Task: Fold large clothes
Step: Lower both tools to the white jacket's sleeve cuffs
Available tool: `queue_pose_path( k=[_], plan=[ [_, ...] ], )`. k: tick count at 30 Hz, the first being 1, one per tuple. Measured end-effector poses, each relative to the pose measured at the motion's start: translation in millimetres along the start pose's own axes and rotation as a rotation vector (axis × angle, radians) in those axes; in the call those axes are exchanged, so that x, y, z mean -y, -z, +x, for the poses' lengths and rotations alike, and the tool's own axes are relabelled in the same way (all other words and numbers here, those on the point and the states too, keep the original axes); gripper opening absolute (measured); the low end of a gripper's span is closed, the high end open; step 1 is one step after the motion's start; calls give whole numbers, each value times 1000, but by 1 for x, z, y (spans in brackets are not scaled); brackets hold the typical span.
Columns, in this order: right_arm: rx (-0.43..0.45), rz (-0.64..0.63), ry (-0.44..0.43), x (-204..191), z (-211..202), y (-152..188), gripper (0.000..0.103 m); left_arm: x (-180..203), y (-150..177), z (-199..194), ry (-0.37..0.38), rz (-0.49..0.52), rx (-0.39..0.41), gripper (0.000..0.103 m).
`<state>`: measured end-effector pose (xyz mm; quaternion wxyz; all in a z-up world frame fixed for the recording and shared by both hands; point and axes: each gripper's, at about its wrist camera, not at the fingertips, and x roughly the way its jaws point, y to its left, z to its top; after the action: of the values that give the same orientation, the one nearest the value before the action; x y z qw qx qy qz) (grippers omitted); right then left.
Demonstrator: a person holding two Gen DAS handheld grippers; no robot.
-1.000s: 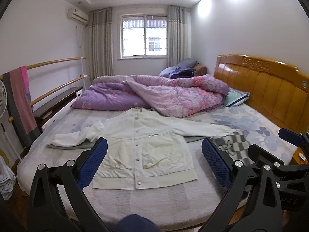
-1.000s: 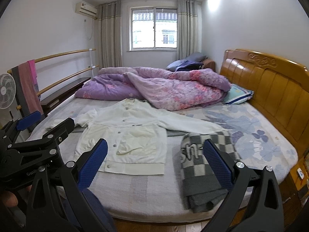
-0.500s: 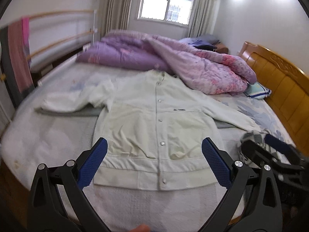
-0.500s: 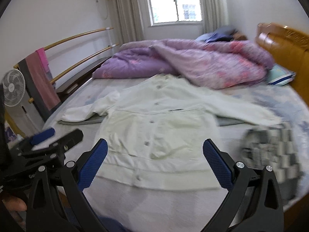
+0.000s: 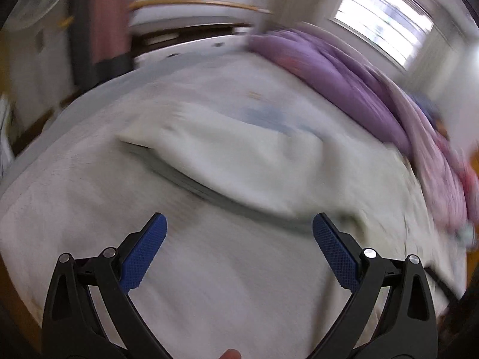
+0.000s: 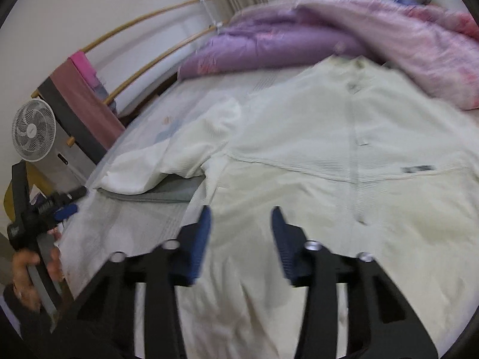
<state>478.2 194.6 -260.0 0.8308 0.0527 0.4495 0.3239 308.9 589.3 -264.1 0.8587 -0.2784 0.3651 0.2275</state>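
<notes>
A cream button-front jacket [image 6: 344, 137] lies spread flat on the bed, front up. Its left sleeve [image 5: 239, 155] stretches toward the bed's left edge. My left gripper [image 5: 239, 220] hovers open just short of that sleeve, with bare sheet between its blue pads [image 5: 146, 248]; this view is blurred. The right wrist view shows the same left gripper [image 6: 71, 202] at the bed's left edge, in a person's hand [image 6: 24, 263]. My right gripper [image 6: 241, 218] points down over the jacket's lower left side. Its jaws are closing, a gap still shows, and no cloth is pinched between them.
A purple quilt [image 6: 299, 30] is heaped at the far side of the bed. A grey cloth [image 6: 167, 191] lies under the sleeve. Beside the bed's left edge stand a white fan [image 6: 33, 134] and a rail with a hanging towel [image 6: 80, 101].
Both grippers have dropped toward the bed and swung left. The left one now faces the sleeve rather than the whole jacket. The right jaws have narrowed from wide open.
</notes>
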Motion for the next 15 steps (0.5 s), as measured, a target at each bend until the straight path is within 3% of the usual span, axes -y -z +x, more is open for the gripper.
queue_pose_path(
  k=[4,7,10,13,15],
  plan=[
    [-33,4,-50,-3,51,-13,18,-65,-39,26,17,-177,13,98],
    [-45,21,-74,-3,78,-23,18,-98,-53,42,50,-306,-5,97],
    [-45,37,-79,-3,94,-32,20,-114,-60,58,69,-363,-21,96],
    [-44,34,-76,0,100,-37,20,-123,-63,66,84,-382,-28,78],
    [-50,36,-86,2,105,-38,20,-121,-63,70,74,-389,-19,72]
  ],
)
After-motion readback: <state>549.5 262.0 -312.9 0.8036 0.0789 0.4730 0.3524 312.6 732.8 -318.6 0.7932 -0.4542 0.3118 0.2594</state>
